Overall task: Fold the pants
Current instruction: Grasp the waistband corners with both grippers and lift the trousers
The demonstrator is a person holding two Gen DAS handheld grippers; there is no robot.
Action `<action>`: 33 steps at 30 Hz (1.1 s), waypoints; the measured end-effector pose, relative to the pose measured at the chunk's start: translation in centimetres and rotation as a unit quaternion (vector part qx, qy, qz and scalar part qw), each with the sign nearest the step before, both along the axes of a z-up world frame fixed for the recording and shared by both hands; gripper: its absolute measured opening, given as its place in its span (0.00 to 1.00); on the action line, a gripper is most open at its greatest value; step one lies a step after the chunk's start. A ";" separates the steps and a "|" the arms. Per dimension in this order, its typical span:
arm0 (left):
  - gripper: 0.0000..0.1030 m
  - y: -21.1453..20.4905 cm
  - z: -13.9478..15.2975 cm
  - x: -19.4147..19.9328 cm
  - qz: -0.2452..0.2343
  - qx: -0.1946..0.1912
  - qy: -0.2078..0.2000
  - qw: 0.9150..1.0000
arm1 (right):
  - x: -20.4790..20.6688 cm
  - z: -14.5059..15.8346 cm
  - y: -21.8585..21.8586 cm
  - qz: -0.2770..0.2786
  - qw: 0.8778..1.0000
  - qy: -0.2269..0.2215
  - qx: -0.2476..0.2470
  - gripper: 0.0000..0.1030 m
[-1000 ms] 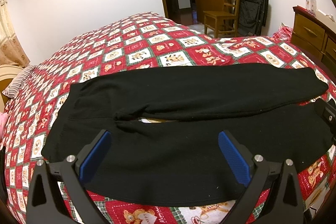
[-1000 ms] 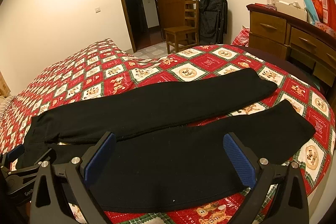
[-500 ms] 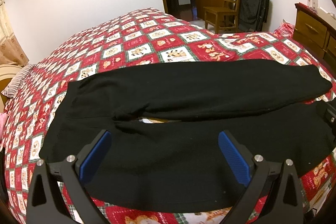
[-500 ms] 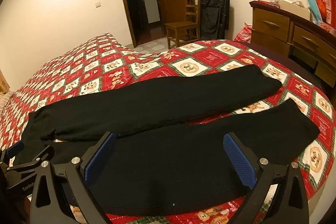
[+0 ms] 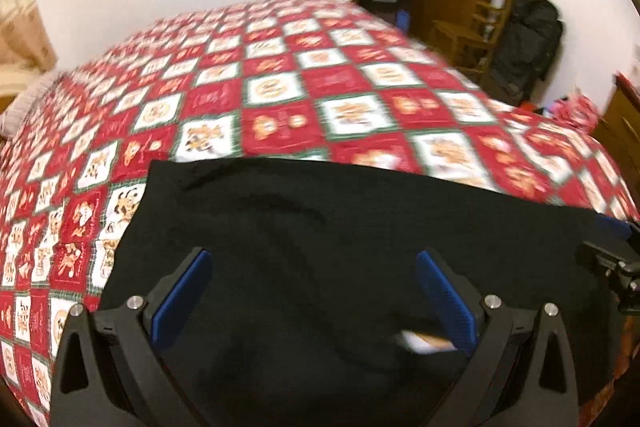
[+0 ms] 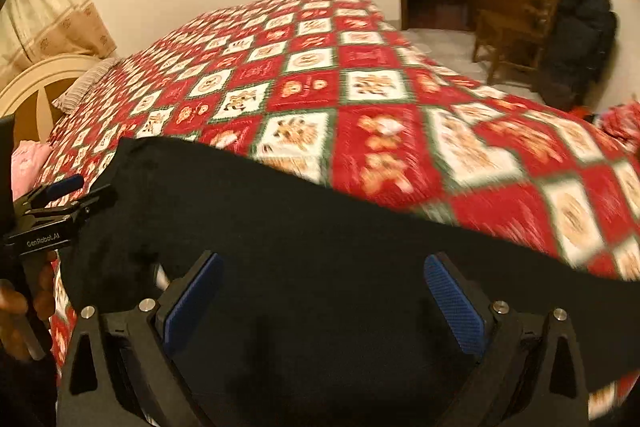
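Observation:
Black pants (image 5: 328, 227) lie flat on the red patterned bedspread (image 5: 280, 87). They also fill the lower half of the right wrist view (image 6: 320, 235). My left gripper (image 5: 314, 291) is open and empty, low over the waist end of the pants. My right gripper (image 6: 320, 295) is open and empty, low over the black cloth further along. The right gripper shows at the right edge of the left wrist view (image 5: 612, 263). The left gripper shows at the left edge of the right wrist view (image 6: 56, 211). Both views are blurred by motion.
A wooden chair (image 6: 516, 39) and a black bag (image 6: 580, 39) stand by the open door beyond the bed. A headboard (image 6: 36, 87) and pillow (image 6: 84, 83) are at far left. A wooden dresser (image 5: 624, 131) is at right.
Both grippers have moved forward and down toward the pants and swung left. The pants now fill more of each view. Both jaws stay open.

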State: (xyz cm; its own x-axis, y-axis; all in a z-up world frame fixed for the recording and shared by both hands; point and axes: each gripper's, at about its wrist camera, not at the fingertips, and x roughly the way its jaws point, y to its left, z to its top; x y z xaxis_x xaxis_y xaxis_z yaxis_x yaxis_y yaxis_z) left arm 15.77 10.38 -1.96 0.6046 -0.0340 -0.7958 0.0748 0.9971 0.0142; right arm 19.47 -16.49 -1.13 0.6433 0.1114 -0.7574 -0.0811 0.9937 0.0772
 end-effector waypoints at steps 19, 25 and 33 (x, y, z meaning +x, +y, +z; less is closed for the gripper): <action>1.00 1.8 -6.4 4.9 0.052 0.029 0.053 0.997 | 6.8 -4.5 6.4 0.129 0.989 0.023 -0.073 0.08; 1.00 2.7 -4.7 3.8 0.052 0.043 0.030 0.997 | 2.8 -2.2 8.1 0.151 0.984 -0.029 -0.089 0.07; 1.00 6.0 -1.2 1.6 0.053 0.012 -0.002 0.999 | -5.3 -1.9 11.5 0.198 0.970 -0.077 -0.122 0.06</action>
